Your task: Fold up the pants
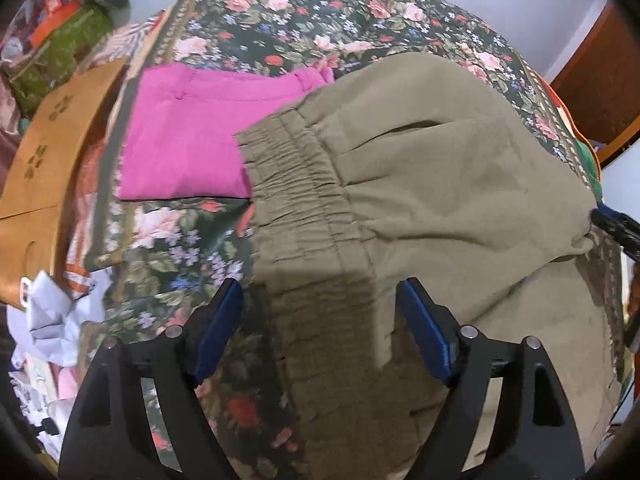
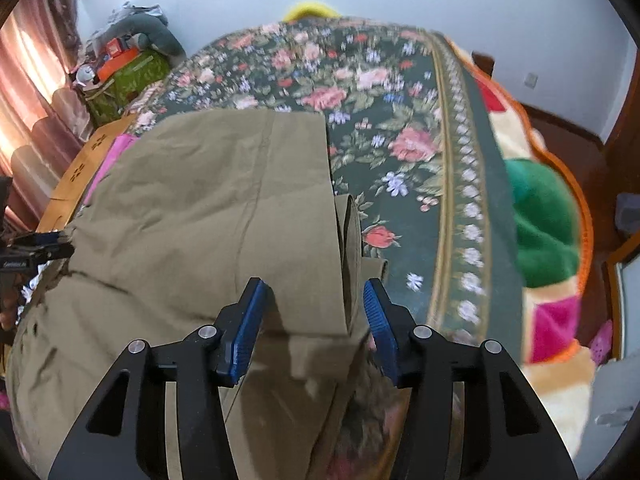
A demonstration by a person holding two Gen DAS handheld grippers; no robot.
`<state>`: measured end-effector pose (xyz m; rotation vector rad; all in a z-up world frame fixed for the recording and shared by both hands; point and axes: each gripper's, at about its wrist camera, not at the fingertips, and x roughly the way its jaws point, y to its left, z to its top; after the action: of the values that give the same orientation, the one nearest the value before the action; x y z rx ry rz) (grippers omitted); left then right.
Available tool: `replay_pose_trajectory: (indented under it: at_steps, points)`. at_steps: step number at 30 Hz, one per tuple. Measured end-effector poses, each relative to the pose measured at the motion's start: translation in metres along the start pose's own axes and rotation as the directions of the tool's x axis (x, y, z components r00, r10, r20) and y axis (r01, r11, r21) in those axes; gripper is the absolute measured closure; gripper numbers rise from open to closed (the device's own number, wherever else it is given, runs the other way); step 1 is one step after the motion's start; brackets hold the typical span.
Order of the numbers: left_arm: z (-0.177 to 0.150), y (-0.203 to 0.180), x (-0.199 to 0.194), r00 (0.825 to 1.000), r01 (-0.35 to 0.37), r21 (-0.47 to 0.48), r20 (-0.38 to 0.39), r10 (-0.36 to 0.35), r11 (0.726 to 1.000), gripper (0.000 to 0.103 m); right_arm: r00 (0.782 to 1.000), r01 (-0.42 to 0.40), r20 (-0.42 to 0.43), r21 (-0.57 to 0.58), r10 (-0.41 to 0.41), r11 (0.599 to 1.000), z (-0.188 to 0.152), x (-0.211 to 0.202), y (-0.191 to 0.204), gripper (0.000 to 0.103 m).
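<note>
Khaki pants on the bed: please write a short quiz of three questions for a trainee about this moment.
1. True or false: the left tongs are clamped shut on the waistband.
2. Which folded garment lies beside the khaki pants? A pink one, B white one, C black one.
3. Fill in: the bed cover has a ___ print.

Key: 1 false, the pads stand apart. 2 A, the pink garment. 3 floral.

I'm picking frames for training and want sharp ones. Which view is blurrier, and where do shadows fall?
Right wrist view: motion blur smears the floral bedspread. Left wrist view: sharper; the left tongs shade the olive pants at the waistband. Both: fisheye bending, dark corners.
</note>
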<state>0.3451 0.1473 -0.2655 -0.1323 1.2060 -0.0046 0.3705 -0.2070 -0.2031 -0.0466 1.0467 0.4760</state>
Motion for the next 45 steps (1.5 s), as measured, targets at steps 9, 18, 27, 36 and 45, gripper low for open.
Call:
replay_pose_trajectory:
  at_steps: [9, 18, 27, 36, 45]
  points:
    - [0.006, -0.031, 0.01, 0.999, -0.037, 0.113, 0.024, 0.034, 0.993, 0.019, 0.999, -0.024, -0.036, -0.096, 0.021, 0.995, -0.012, 0.022, 0.006, 0.092]
    - [0.012, -0.068, 0.001, 0.988, -0.126, 0.225, 0.111, 0.103, 0.966, 0.046, 1.0, 0.01, 0.01, -0.052, -0.01, 0.999, -0.025, -0.009, -0.016, 0.097]
    - [0.014, -0.047, 0.013, 0.984, -0.155, 0.125, 0.107, 0.142, 0.98, 0.052, 0.991, 0.066, 0.122, -0.091, -0.055, 0.994, -0.002, -0.027, -0.011, 0.099]
    - [0.01, -0.038, 0.016, 0.982, -0.161, 0.076, 0.116, 0.151, 0.984, 0.039, 0.994, 0.105, 0.023, -0.04, -0.104, 0.994, 0.003, 0.012, -0.024, 0.1]
    - [0.013, -0.039, -0.02, 0.983, -0.132, 0.091, 0.144, 0.118, 0.987, 0.039, 0.998, 0.056, 0.041, -0.074, -0.053, 0.996, 0.016, -0.03, -0.018, 0.098]
